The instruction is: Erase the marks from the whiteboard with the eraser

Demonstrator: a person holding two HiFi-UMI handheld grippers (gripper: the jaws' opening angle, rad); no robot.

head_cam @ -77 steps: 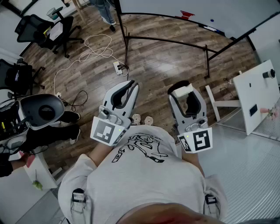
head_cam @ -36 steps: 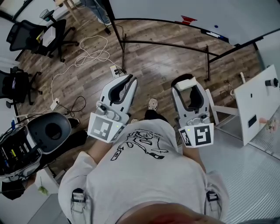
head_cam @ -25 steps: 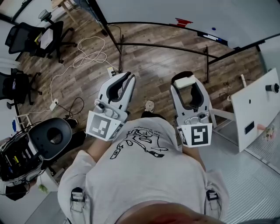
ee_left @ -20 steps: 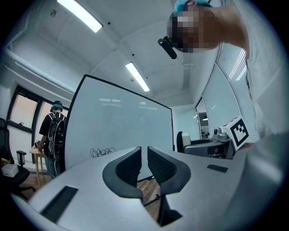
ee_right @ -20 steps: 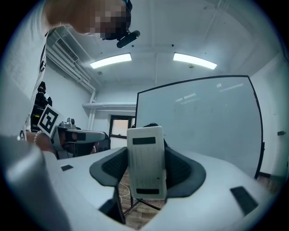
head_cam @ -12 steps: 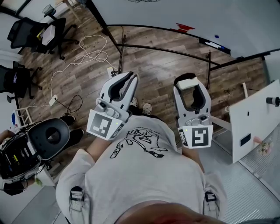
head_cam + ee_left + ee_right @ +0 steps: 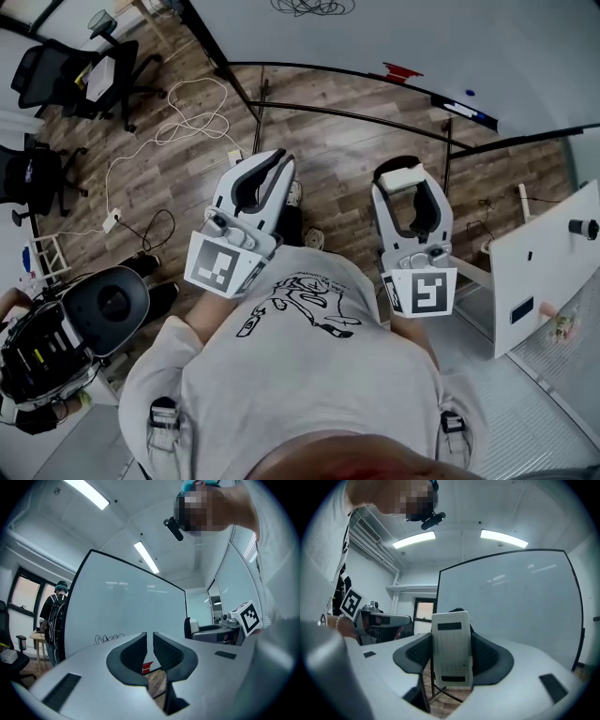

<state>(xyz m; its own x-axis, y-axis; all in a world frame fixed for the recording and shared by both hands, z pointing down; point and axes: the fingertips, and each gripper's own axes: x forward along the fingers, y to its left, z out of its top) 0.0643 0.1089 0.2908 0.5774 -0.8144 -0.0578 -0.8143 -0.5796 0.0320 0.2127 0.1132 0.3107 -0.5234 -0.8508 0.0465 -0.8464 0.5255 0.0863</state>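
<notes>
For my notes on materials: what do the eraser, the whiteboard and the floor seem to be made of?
Eraser: probably hard white plastic, matte, with fine moulded ribs.
Whiteboard: smooth glossy panel; it shows bright reflections.
Floor: wood or wood-look laminate, with visible plank grain.

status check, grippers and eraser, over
Left gripper shut, empty. Right gripper shut on eraser. Scribble on whiteboard ahead, not yet touched. No obstacle seen.

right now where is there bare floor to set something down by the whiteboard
Bare wood floor lies between the whiteboard stand's lower bar and the left gripper and right gripper, which holds the eraser. The left is crowded: a white cable loops beside office chairs. A white panel blocks the right.
</notes>
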